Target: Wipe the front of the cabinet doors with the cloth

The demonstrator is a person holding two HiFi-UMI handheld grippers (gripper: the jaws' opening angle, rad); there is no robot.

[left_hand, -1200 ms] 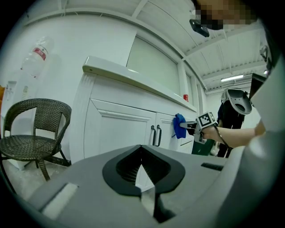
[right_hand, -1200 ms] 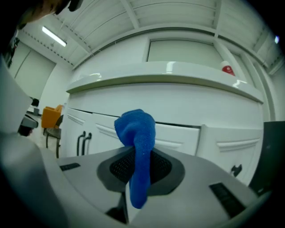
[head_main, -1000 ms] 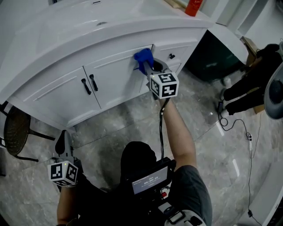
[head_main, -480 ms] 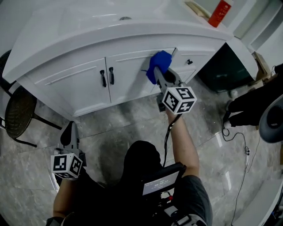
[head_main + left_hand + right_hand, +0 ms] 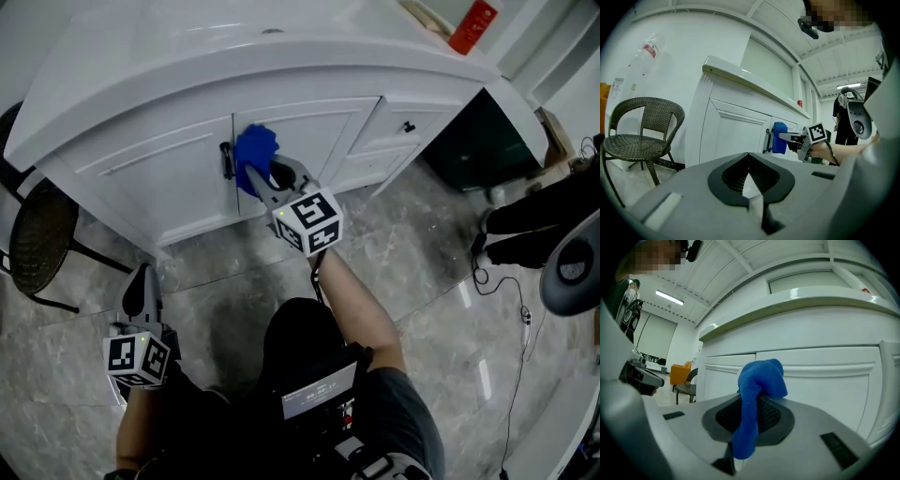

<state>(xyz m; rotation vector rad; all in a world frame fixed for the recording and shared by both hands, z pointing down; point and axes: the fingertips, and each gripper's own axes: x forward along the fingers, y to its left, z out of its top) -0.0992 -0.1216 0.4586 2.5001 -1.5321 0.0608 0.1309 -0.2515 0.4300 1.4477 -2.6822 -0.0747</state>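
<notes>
A white vanity cabinet shows two doors, the left door (image 5: 155, 183) and the right door (image 5: 319, 136), with black handles (image 5: 226, 159) where they meet. My right gripper (image 5: 257, 176) is shut on a blue cloth (image 5: 255, 150), whose bunched end presses on the door front right by the handles. In the right gripper view the cloth (image 5: 759, 380) hangs out of the right gripper (image 5: 751, 416) against the white panel. My left gripper (image 5: 141, 292) hangs low over the floor, shut and holding nothing; in its own view the left gripper (image 5: 749, 180) points at the cabinet and the cloth (image 5: 779, 137).
A wicker chair (image 5: 36, 262) stands left of the cabinet. Drawers (image 5: 398, 127) lie right of the doors, then a dark recess (image 5: 464, 141). A red bottle (image 5: 472, 26) stands on the countertop. Cables (image 5: 520, 309) trail over the marble floor at right.
The right gripper has carried the cloth leftward across the right door, from its right edge to the handles. The left gripper has stayed low by the floor.
</notes>
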